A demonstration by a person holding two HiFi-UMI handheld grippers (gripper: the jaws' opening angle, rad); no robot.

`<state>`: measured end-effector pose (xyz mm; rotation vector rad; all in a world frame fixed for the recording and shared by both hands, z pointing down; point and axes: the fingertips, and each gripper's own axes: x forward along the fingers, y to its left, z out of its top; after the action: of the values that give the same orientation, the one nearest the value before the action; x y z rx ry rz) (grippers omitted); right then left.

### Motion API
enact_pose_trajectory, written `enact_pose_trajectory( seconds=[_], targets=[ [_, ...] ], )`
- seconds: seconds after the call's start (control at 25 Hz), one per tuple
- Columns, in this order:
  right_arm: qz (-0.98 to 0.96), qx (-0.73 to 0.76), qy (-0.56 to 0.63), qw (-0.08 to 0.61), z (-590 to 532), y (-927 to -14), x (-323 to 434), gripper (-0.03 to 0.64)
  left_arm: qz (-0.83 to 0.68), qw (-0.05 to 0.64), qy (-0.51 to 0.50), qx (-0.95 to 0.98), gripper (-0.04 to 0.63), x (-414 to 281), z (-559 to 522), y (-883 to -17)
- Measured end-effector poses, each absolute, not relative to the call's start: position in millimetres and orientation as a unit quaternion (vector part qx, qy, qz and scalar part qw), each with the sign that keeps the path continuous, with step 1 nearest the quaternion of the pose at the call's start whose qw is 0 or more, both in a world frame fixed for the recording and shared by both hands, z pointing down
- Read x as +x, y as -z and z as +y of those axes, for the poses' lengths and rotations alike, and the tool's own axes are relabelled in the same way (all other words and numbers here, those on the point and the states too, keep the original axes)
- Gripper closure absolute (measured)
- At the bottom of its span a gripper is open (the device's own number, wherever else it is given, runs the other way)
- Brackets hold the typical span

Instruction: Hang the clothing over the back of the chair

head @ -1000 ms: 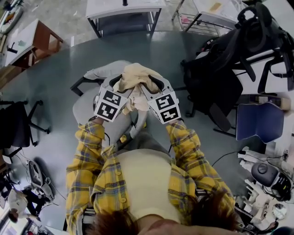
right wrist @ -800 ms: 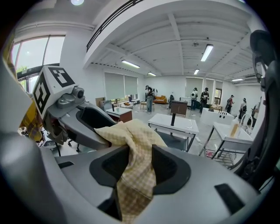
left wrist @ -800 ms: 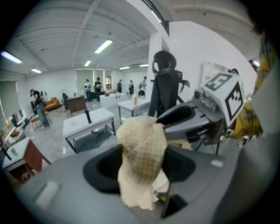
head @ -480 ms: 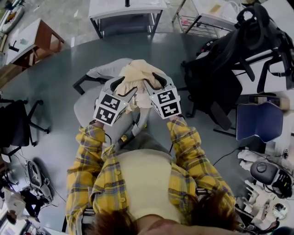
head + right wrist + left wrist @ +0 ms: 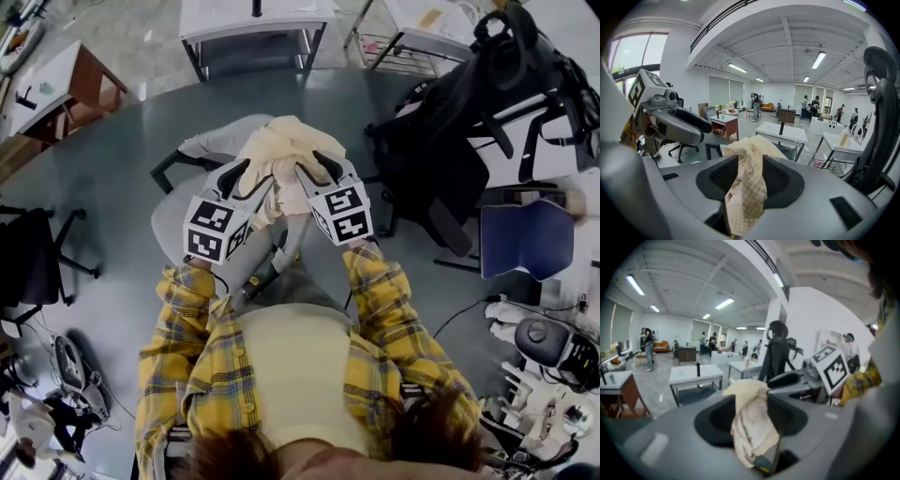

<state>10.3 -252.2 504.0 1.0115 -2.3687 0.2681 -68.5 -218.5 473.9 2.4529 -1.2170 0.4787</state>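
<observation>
Chair (image 5: 178,220) sits at 10 o'clock in the head view, chair back (image 5: 211,145) toward 12. Left hand-held gripper (image 5: 248,180): jaws wide apart and just been closing. The clothing (image 5: 281,150) hangs in the gap, seemingly not pinched. The beige clothing is bunched above the chair back, at 12 o'clock from both grippers. Right hand-held gripper (image 5: 317,172): jaws clamped on a fold of the clothing. Black office chair (image 5: 441,159) at 2 o'clock, well apart.
</observation>
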Motion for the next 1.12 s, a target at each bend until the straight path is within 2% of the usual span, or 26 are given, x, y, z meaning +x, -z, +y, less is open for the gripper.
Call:
enact_pose_trajectory(
  seconds=[0.12, 0.68, 1.12],
  targets=[
    [-0.877, 0.386, -0.101, 0.267, -244.1, -499.3, 14.1, 0.456, -0.445, 0.180, -0.143, 0.866, 0.444, -75.8, -215.4, -464.7],
    [-0.868, 0.422, -0.095, 0.245, -199.8, -481.2, 19.7, 0.547, -0.489, 0.222, -0.069, 0.841, 0.580, -104.5, -179.5, -453.3],
    [-0.863, 0.443, -0.112, 0.214, -176.0, -467.9, 28.7, 0.595, -0.479, 0.232, -0.073, 0.843, 0.589, -97.2, -165.1, -453.4]
  ],
)
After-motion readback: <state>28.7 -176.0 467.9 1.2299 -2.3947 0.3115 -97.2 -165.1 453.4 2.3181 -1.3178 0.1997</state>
